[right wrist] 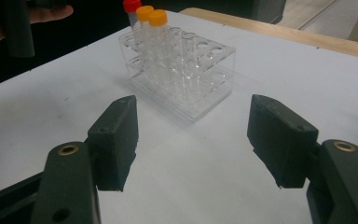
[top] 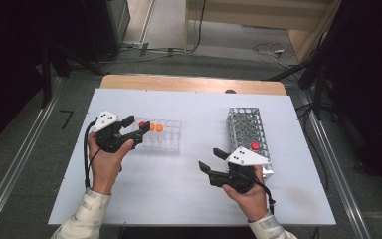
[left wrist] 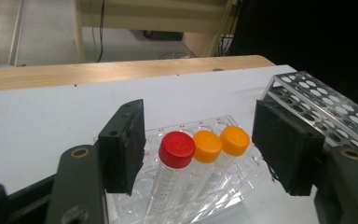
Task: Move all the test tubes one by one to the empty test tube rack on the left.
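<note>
A clear plastic rack (top: 166,140) on the white table holds a red-capped tube (left wrist: 176,149) and two orange-capped tubes (left wrist: 207,145) in a row at its left end. My left gripper (top: 139,124) hangs over that end, open, with the red cap between its jaws and a gap on each side of it. My right gripper (top: 209,158) is open over bare table at the front right, with nothing between its jaws. In the right gripper view the clear rack (right wrist: 200,79) stands ahead with the three capped tubes at its far end.
A metal wire rack (top: 246,127) stands at the right of the table, with one red-capped tube (top: 254,146) near its front end, close behind my right hand. A wooden strip (top: 194,83) runs along the table's far edge. Cables lie on the floor beyond.
</note>
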Motion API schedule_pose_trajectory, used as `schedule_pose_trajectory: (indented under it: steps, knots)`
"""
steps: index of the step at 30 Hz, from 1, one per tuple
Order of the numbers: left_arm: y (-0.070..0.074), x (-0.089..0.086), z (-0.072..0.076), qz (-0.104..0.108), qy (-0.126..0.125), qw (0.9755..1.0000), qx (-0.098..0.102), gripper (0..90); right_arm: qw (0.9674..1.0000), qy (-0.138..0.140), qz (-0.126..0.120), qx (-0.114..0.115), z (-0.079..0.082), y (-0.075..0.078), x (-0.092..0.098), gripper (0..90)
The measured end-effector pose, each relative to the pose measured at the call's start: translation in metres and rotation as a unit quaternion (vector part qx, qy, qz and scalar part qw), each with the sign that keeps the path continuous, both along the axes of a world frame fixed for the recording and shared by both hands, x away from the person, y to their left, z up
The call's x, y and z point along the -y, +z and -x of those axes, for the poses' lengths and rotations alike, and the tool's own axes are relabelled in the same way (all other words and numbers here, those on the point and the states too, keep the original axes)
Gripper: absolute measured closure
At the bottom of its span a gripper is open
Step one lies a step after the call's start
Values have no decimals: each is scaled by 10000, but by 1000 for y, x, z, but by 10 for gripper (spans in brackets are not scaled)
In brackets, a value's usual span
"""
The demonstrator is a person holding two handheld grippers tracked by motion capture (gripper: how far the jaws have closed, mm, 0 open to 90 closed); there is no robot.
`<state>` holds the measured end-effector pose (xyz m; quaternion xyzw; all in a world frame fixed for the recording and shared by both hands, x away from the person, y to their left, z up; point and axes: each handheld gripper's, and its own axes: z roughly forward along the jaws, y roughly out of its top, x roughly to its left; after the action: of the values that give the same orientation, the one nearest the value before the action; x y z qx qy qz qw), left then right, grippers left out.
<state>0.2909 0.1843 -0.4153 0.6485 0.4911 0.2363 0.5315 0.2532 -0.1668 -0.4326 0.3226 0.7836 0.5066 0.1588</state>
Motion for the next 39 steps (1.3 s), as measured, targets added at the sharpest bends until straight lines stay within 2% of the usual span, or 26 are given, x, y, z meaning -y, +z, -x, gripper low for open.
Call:
schedule_pose_trajectory:
  steps: [7, 13, 20, 26, 34, 39]
  knots:
    - [0, 0, 1, 36, -80, 10000, 8, 294, 9998, -211, -41, 56, 12, 3, 31, 309]
    - [0, 1, 2, 100, -154, 9998, 27, 250, 9986, -519, -51, 67, 22, 3, 63, 293]
    - [0, 2, 2, 74, -198, 9998, 19, 250, 9963, -861, 2, 59, 21, -1, 87, 274]
    - [0, 3, 3, 75, -193, 9998, 34, 248, 9942, -1071, 0, 60, 16, -3, 94, 273]
    - [0, 4, 2, 83, -211, 9997, 16, 244, 9902, -1375, 214, 107, -3, -14, 95, 291]
    - [-2, 4, 2, 72, -227, 9997, 5, 244, 9885, -1461, 378, 110, -14, -20, 93, 361]
